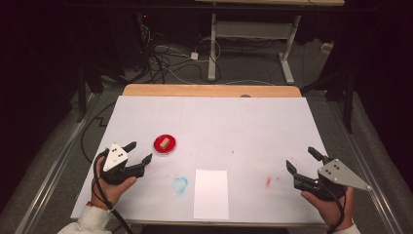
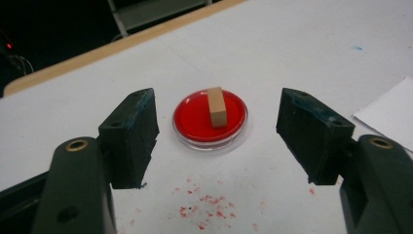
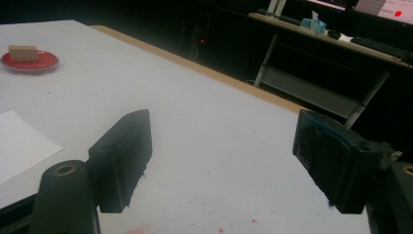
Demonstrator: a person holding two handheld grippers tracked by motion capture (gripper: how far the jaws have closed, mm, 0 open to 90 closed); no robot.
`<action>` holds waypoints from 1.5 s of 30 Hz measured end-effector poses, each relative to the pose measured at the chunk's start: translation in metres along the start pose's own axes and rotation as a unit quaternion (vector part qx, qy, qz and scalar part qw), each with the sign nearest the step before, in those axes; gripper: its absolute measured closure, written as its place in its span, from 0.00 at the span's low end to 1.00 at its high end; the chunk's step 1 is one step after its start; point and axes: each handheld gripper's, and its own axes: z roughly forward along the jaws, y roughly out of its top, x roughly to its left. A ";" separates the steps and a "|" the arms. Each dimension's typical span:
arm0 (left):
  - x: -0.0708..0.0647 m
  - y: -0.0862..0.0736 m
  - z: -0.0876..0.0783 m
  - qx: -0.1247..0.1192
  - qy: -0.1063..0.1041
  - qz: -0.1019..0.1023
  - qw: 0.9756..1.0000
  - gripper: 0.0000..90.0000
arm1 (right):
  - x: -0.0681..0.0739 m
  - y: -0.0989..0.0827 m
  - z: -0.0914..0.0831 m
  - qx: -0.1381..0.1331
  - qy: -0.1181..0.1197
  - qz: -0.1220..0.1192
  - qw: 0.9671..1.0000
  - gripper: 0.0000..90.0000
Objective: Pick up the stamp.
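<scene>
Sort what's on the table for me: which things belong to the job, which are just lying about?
In the job:
- red dish
- wooden block lying in it
- left claw, open, aimed at the dish

Lying about:
- white paper sheet
- blue smudge
- red smudge
- right claw, open over bare table

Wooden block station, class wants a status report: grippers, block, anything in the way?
Left gripper open, aimed at wooden block lying in red dish. Right gripper open, holding nothing. Path to block clear; white paper lies off to the side.

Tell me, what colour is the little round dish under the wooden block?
Red, clearest in the left gripper view.
</scene>
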 end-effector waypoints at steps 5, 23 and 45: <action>0.001 0.000 0.001 0.006 -0.003 0.001 1.000 0.32 | 0.005 -0.003 0.000 0.007 0.011 -0.007 1.000 0.25; 0.017 0.049 0.008 0.113 -0.032 0.025 0.993 0.31 | 0.018 -0.010 0.015 0.052 0.027 -0.034 0.998 0.27; 0.017 0.076 0.113 0.313 -0.075 0.032 0.946 0.60 | 0.018 -0.018 0.020 0.080 0.017 -0.050 0.995 0.28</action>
